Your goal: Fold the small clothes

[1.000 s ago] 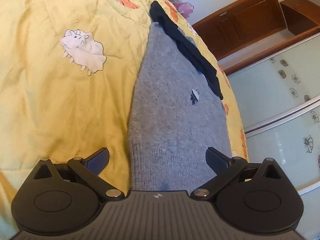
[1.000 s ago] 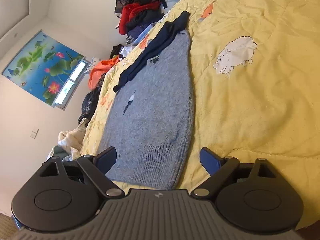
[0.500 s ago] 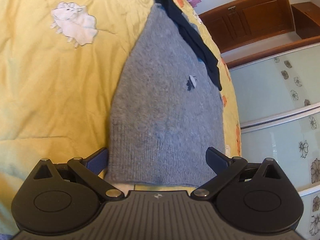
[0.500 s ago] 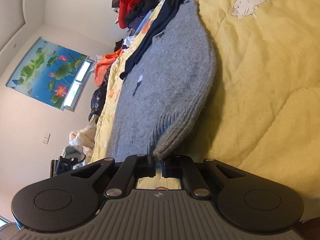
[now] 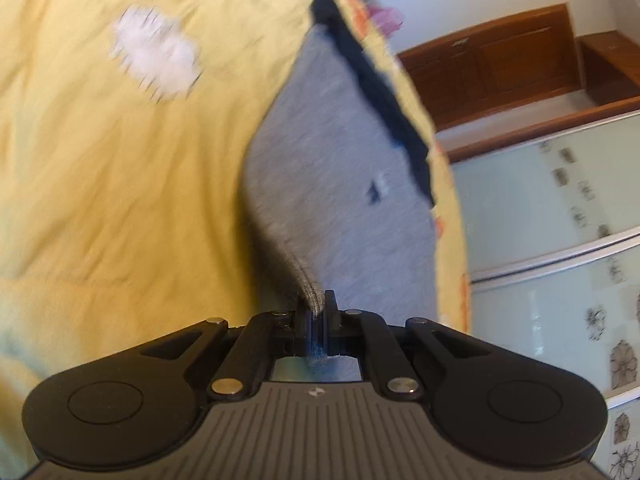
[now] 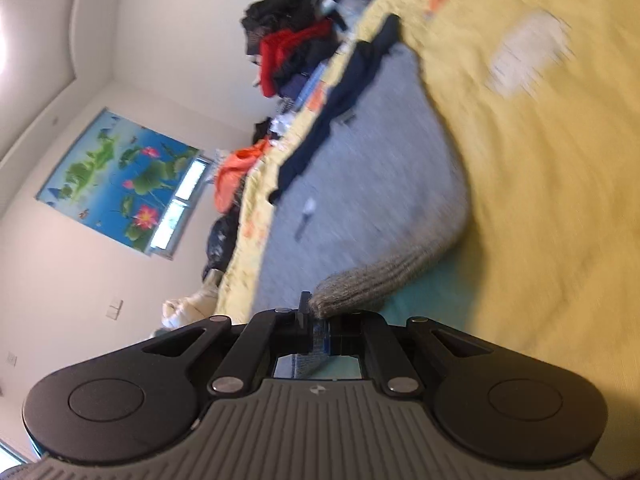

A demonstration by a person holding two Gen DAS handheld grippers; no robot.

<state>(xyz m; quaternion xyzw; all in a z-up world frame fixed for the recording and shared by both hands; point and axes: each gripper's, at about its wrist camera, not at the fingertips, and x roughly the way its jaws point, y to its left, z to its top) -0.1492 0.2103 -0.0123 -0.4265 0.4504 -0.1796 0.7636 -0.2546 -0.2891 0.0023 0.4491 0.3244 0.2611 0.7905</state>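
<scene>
Left wrist view. My left gripper (image 5: 316, 312) is clamped on the ribbed hem of the grey knit sweater (image 5: 340, 184), with the fabric pinched between its two black fingers (image 5: 330, 307). The hem rises in a fold from the yellow quilt (image 5: 120, 184) up to the jaws; the rest of the sweater lies flat on the quilt and stretches away from me. A dark navy garment (image 5: 384, 104) lies along the sweater's far right edge, overlapping it. A white sheep motif (image 5: 158, 58) on the quilt sits to the left of the sweater, blurred. Beyond the bed edge I see a brown wooden cabinet (image 5: 500, 64) and frosted glass doors with flower prints (image 5: 560, 208).

Right wrist view. My right gripper (image 6: 318, 320) is likewise closed on the sweater's (image 6: 360, 184) ribbed hem (image 6: 368, 280), at a corner that curls up off the quilt (image 6: 540, 200) into the jaws. The navy garment (image 6: 340, 100) runs along the sweater's left side. A heap of black and red clothes (image 6: 292, 44) sits at the far end of the bed, and an orange item (image 6: 234, 168) lies by the bed's left edge. A lotus picture (image 6: 120, 176) hangs on the white wall.
</scene>
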